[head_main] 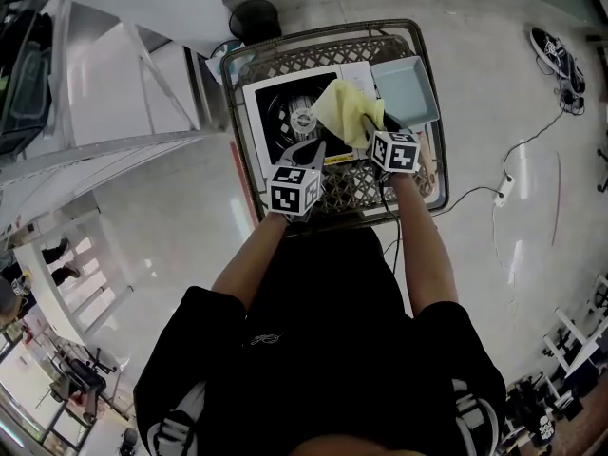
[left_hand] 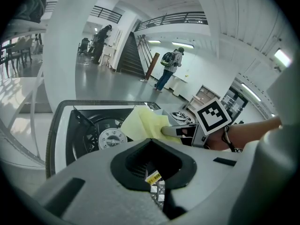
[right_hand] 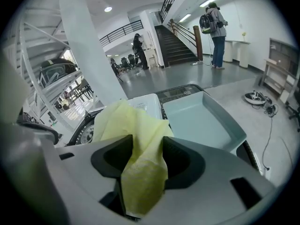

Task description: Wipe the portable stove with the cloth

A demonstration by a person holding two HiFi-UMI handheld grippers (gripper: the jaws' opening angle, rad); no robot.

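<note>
R claw [head_main: 373,123] is clamped on the pale yellow cloth [head_main: 348,110]; the fabric is bunched between its jaws [right_hand: 142,170] and the free end hangs fwd; L claw [head_main: 315,148] is fully closed w/ nothing in it [left_hand: 153,162]; it sits just at the stove's near edge, left of R claw.

White rectangular portable stove w/ black round burner [head_main: 285,114] lies flat on the dark wire-mesh surface [head_main: 366,186]; pale blue-grey plastic tray [head_main: 406,88] is just beside it on the right.

Key relation: the stove is ahead of and slightly left of R claw; the cloth drapes over the stove's right part, burner [left_hand: 110,138] exposed to its left; can't tell if the cloth presses on the top or only hangs above it; R claw is the nearer one for wiping since it carries the cloth.

Stove's long axis runs left-right in head view; near long edge w/ yellow label faces the person; cloth's long axis runs from R claw fwd-left toward the burner; judged next need: lower the cloth, then sweep leftward along the stove's long axis.
</note>
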